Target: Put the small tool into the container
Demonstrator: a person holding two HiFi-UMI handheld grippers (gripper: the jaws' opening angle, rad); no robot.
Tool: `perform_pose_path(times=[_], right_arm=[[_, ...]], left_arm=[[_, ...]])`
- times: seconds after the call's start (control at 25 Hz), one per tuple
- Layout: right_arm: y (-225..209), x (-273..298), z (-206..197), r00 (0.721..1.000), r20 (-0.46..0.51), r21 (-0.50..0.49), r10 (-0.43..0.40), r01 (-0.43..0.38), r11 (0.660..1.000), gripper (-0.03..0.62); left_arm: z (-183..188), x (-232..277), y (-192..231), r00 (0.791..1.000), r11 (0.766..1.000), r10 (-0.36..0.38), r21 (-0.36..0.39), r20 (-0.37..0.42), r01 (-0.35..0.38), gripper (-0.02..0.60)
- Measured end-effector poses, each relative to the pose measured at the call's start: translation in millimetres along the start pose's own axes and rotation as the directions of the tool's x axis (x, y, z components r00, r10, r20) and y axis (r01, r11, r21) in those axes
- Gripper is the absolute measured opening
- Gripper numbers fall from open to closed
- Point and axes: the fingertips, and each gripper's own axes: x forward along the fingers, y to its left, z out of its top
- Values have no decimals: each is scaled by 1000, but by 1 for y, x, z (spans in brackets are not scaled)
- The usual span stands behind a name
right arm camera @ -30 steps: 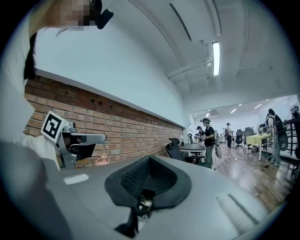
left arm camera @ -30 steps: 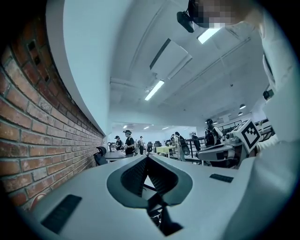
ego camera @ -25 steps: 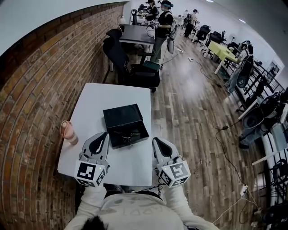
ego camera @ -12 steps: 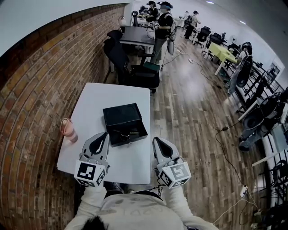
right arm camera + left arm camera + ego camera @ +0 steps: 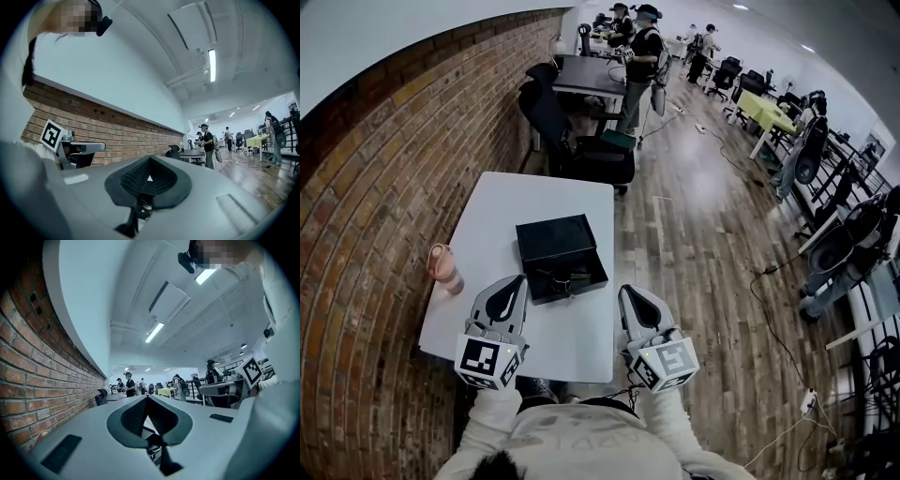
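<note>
Small tool, seemingly inside black container

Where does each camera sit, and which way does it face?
Head view: on the head, steeply down onto white table, black container, pink bottle; shows left gripper, right gripper, chest.
Left gripper view: on that gripper, level along its shut jaws; brick wall left, right gripper's marker cube right.
Right gripper view: on that gripper, level along its shut jaws; left gripper's marker cube left.
Shared: both gripper views see the brick wall and people at the dark desk.
</note>
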Motion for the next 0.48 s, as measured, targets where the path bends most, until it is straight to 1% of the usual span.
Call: perform_pose_path(times=[0.48], right_arm=[[-3, 0, 0, 1000, 0, -5, 4, -4, 1000, 11]], left_arm=[[0, 2, -2, 1000, 1000, 3, 0, 0, -3, 5]])
